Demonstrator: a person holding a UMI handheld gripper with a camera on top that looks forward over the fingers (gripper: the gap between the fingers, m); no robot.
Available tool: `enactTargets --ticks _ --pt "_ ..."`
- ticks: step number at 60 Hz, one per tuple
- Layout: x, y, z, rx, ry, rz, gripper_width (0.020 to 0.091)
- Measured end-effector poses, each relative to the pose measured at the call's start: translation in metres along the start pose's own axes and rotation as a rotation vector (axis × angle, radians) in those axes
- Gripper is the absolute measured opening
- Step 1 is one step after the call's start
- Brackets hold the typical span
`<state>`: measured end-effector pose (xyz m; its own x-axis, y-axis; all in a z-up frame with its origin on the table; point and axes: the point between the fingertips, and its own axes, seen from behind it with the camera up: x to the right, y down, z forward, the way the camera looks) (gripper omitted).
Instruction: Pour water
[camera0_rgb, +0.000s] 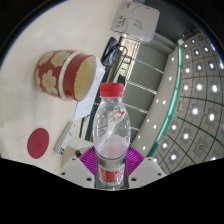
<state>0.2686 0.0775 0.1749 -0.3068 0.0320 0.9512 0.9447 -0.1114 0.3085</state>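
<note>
One upright water bottle (111, 135) between the tongs (110, 166), both pads clamped against it.

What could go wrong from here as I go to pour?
The bottle, upright between the fingers of the gripper, appears to have its red cap on, so tipping now would likely pour nothing. The red patterned cup lies on its side, so water may run onto the table. A red lid lies near the sweep path.

The bottle (111, 135) is blocking the way straight ahead. A tipped cup (66, 75) is lying beyond it, leaving bare counter (30, 105) between them.
</note>
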Motion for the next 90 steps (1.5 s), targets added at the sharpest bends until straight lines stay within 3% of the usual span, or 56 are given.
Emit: enactTargets --ticks 14,29,40,53,60,66,68,71,72,74,78,90 --pt "0.020 0.007 -0.012 0.011 -0.118 0.701 0.0332" --pt "-0.008 -0.002 -0.026 0.006 -0.349 1.401 0.0331" --pt "-0.061 -0.004 -0.021 -0.026 -0.459 1.645 0.0331" --pt "-0.104 -0.003 -0.019 -0.059 -0.469 1.768 0.0347" --pt "-0.105 0.001 -0.022 -0.052 -0.446 1.794 0.0432" --pt "-0.106 0.003 -0.023 -0.064 -0.457 1.794 0.0550" --pt "-0.107 0.004 -0.025 -0.078 -0.467 1.787 0.0637" --pt "-0.104 0.004 -0.029 -0.083 -0.480 1.781 0.0854" --pt "-0.102 0.005 -0.031 -0.087 -0.483 1.778 0.0871" --pt "-0.101 0.006 -0.037 -0.101 -0.493 1.769 0.0833" --pt "-0.095 0.007 -0.053 -0.138 -0.514 1.735 0.0866" --pt "-0.051 0.003 -0.136 -0.287 -0.586 1.750 0.0855"
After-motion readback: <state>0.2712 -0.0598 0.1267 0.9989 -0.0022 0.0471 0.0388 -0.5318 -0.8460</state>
